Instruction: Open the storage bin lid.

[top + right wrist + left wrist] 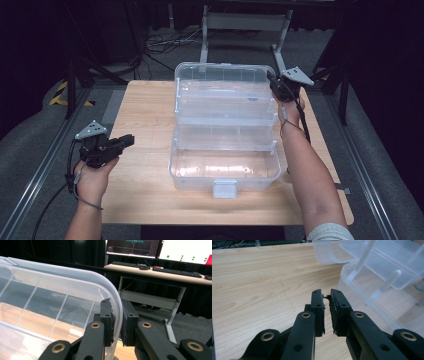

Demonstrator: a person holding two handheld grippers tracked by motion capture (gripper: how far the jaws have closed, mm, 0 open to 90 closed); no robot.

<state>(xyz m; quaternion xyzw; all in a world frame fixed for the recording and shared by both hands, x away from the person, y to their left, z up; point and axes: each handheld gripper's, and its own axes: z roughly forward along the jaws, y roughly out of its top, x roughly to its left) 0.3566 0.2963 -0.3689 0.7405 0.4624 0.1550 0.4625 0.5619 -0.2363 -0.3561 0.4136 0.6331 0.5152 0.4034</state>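
Note:
A clear plastic tiered box [225, 167] stands open in the middle of the wooden table [145, 110], its trays stepped back and its lid [225, 74] raised at the far side. My right gripper [274, 84] is at the lid's far right corner. In the right gripper view it [116, 302] is shut on the lid's curved rim [75, 275], one pad inside and one outside. My left gripper [131, 140] hovers left of the box, pointing toward it. Its jaws [326, 293] are nearly together with nothing between them, and the box's left end [372, 272] lies just ahead.
The box's front latch [224, 188] hangs near the table's front edge. Bare wood lies to the left of the box. Beyond the table stand a metal frame [245, 25], loose cables on the floor, and a desk with keyboards [175, 271] and monitors.

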